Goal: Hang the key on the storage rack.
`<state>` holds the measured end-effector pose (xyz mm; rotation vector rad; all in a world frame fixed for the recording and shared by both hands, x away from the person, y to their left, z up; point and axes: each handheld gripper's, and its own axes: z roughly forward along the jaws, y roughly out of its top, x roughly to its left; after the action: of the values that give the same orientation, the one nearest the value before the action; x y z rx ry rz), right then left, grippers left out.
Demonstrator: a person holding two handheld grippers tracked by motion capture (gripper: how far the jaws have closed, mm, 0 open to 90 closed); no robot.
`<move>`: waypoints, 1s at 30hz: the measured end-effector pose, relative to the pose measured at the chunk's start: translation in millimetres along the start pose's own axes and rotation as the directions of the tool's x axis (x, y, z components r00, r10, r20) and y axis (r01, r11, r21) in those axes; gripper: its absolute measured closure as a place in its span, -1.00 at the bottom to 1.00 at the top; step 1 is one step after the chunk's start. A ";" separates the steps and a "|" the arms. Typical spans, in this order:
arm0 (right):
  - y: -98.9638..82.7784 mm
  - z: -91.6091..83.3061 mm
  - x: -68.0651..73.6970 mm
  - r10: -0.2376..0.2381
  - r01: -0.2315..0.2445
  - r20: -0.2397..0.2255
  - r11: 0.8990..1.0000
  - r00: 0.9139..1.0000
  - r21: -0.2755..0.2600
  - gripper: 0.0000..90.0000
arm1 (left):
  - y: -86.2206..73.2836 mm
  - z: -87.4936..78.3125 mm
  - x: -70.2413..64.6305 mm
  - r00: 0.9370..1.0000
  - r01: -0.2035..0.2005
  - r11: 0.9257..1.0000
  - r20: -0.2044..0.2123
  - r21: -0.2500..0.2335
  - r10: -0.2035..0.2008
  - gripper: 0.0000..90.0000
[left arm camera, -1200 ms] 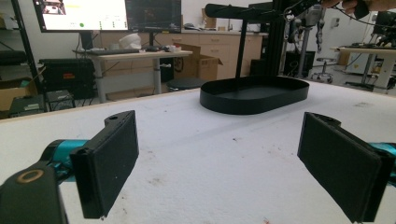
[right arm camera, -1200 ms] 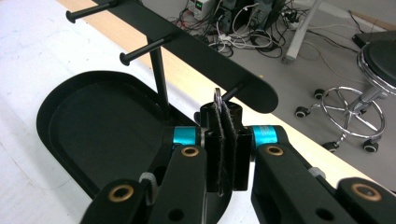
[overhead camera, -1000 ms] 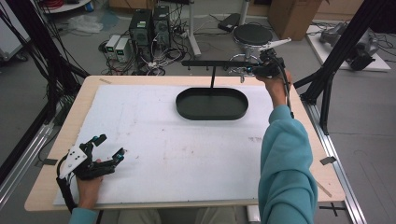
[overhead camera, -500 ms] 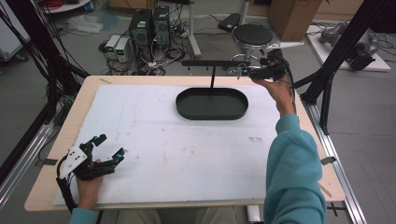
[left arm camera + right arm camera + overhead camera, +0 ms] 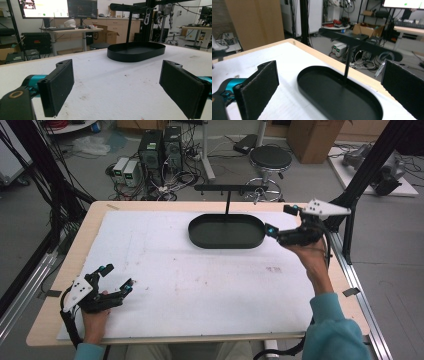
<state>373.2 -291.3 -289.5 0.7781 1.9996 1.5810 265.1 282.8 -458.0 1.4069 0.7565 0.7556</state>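
The black oval tray [image 5: 227, 231] with its thin upright post and crossbar stands at the far side of the white table [image 5: 165, 270], just left of the right gripper [image 5: 270, 227]. This gripper has just been opening — its jaws are now wide, with nothing between them. The left gripper [image 5: 116, 279] rests near the front edge, also wide and empty. The tray looks rigid, smooth and rather light — I think the low rim is the safest place to grip, because the thin post could tip it.

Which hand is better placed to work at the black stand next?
Right. The right gripper hovers open beside the black stand's tray; the left gripper sits open at the table's near corner, far from it.
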 end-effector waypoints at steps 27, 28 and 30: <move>-154.3 -21.8 40.8 0.028 -0.027 0.004 0.992 1.000 -0.120 -0.99 | 0.0 -0.4 -1.6 1.000 -0.016 1.000 0.000 -0.001 0.016 -0.71; -157.2 -21.9 41.9 0.032 -0.031 0.003 0.994 0.999 -0.109 -0.99 | -0.1 -0.5 -1.5 1.000 -0.018 1.000 -0.002 -0.001 0.018 -0.71; -166.2 -21.5 42.3 0.032 -0.031 0.008 0.993 0.999 -0.115 -0.99 | 0.0 -0.5 -1.3 1.000 -0.017 1.000 -0.001 0.001 0.017 -0.72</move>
<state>304.4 -306.6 -447.3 0.7751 1.8790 1.6904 264.0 282.0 -458.0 1.4151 0.7468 0.7694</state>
